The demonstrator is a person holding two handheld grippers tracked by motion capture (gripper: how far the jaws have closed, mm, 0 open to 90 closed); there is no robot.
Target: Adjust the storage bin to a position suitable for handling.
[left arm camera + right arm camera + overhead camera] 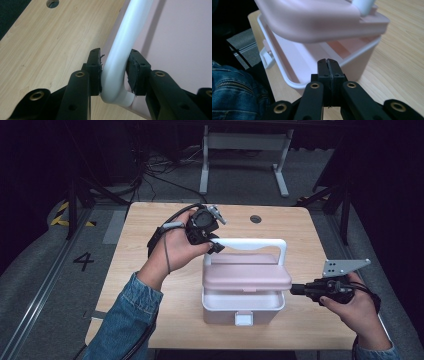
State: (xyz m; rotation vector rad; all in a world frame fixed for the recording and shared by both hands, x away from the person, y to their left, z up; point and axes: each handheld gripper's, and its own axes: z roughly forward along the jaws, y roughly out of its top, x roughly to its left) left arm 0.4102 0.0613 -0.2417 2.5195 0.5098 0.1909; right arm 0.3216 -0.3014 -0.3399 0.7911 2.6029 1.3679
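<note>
Behind the raised pink lid, the white box interior stays hidden.

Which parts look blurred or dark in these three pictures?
High view: lit pale wooden table, surroundings almost black. Left gripper view: sharp white plastic handle, its shadow on the pink lid. Right gripper view: pink lid blurred, closed right tongs sharp.

A fixed high camera looks forward and down over the wooden table, taking in the floor beyond. The left gripper view sits close against the white handle at centre frame; the right gripper view looks low across the box, which the high view shares.
</note>
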